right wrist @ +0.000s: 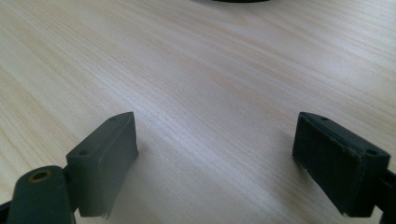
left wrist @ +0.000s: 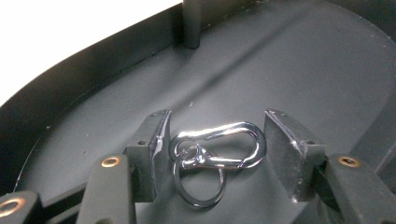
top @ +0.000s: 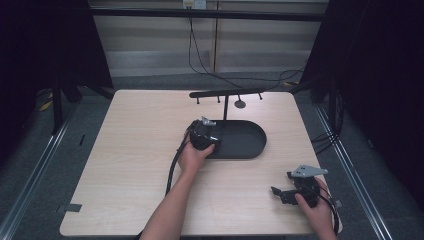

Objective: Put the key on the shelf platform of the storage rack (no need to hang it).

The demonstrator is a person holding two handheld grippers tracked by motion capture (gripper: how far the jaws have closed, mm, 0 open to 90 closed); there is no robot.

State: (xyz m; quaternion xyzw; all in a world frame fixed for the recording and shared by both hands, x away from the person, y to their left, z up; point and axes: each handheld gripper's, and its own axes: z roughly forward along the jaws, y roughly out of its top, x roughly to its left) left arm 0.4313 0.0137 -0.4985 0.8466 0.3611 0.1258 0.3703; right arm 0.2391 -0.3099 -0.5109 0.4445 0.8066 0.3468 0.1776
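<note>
Left gripper point(top: 209, 142): a hand holds it over the left end of the black tray point(top: 252, 150), near the middle of the table point(top: 135, 150). Its jaws are pressed in on a silver snap hook point(left wrist: 219, 147), one pad at the hook's 9 o'clock end and the other at its 3 o'clock end.

Snap hook: it lies crosswise between the two pads, close above the tray floor; I cannot tell whether it rests on the floor or is just clear of it. A small ring point(left wrist: 198, 186) hangs from its 9 o'clock end, towards 6 o'clock.

Tray: dark and oval with a low rim. A thin post point(top: 226, 107) stands at its 12 o'clock edge and carries a crossbar point(top: 225, 93) with small pegs.

Right gripper point(top: 280, 194): held low at about 4 o'clock on the table, well apart from the tray. Its jaws are spread wide with bare wood between them.
</note>
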